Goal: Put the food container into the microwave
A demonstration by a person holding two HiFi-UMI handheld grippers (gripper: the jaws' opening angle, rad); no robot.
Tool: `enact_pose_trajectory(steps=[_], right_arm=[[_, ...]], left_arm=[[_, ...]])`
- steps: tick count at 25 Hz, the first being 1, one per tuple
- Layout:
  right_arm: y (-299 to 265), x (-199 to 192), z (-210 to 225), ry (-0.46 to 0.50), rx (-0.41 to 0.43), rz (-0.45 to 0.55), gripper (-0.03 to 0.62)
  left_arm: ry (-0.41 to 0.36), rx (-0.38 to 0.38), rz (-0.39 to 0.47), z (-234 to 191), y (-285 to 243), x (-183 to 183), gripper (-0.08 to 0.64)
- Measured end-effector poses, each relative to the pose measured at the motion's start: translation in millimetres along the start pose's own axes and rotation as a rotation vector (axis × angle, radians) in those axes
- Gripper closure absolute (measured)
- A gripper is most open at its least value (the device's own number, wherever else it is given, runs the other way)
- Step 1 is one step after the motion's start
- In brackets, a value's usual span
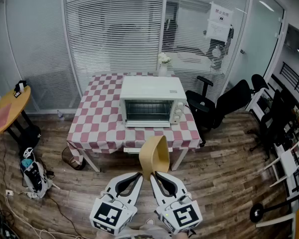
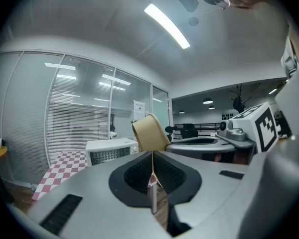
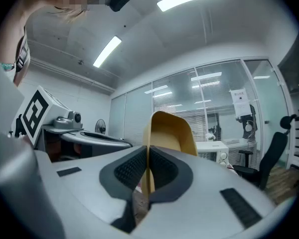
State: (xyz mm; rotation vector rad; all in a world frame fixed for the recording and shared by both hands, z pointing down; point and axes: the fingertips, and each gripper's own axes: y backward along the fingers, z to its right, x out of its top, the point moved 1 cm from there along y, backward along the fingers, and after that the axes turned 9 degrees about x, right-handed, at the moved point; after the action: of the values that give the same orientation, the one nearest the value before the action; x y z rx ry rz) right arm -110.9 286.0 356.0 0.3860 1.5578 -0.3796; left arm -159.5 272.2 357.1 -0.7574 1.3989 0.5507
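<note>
The food container [image 1: 156, 156] is held in the air at six o'clock, its thin wall pinched by the left gripper [image 1: 139, 176] and the right gripper [image 1: 153, 177] alike. The microwave [image 1: 152, 101], apparently closed, stands well apart at twelve o'clock on the checked table [image 1: 97, 118]. The container should be carried level, and one gripper freed for the door.

Head view: high up, facing forward and steeply down; left tool [image 1: 135, 181] and right tool [image 1: 157, 179] at near edge, bench [image 1: 97, 119] far ahead. Each tool view sits low behind its own jaws, tilted up toward the ceiling [image 2: 89, 29]. All three views share the food container [image 1: 156, 156] and the far microwave [image 1: 152, 101].
</note>
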Motion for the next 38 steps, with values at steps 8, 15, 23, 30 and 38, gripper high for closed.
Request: enact_pose_trajectory(steps=[8,15,23,30,38], right_arm=[[5.3,-8.6,5.7,0.029,0.054,-0.071,0.58],[8.1,-13.9,9.6,0.044,0.113,-0.093,0.58],[0.0,-24.0,12.4,0.061,0.125,-0.125,0.58],[-20.9,-32.4,33.4,0.048,0.078,-0.144,0.58],[-73.5,-20.9,78.3,0.078,0.017,-0.15,0.58]], left_arm=[[0.005,0.018,-0.003,10.6,-11.5,-2.9,0.543],[0.02,0.049,-0.021,18.7,-11.0,-11.3,0.543],[0.023,0.078,-0.061,3.6,-10.2,-23.1,0.543],[0.011,0.008,-0.064,-10.7,-42.5,-23.7,0.543],[0.014,-0.067,-0.028,-50.8,-100.6,-4.1,0.543]])
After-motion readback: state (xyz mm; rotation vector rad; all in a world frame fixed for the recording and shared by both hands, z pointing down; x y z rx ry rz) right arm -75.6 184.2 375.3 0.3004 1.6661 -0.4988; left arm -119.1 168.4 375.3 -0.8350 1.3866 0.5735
